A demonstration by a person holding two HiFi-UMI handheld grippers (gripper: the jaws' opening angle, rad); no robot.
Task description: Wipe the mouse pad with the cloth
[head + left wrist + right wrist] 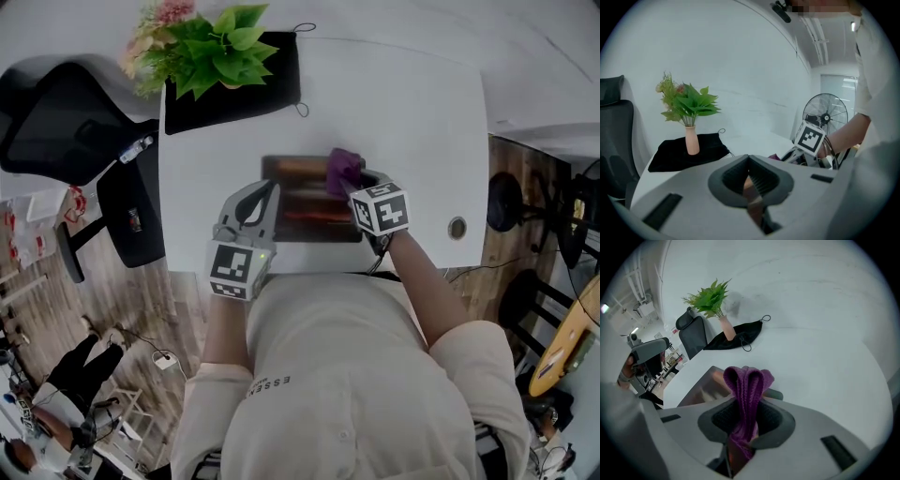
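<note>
Right gripper [360,187] pinches the bunched purple cloth [746,380], its loop sticking out past the tips over the mouse pad's [300,223] far right corner so fabric can rub it; left gripper [750,180], jaws pressed together and empty, sits at the pad's left edge, probably steadying it.

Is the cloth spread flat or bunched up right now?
Bunched: the purple cloth is folded into a loop, pinched between the right gripper's jaws above the mouse pad.

L tool [266,193] / R tool [354,190]: grey | marker cubes [380,208]: b/w | shirt [347,375]: cream, short slv
</note>
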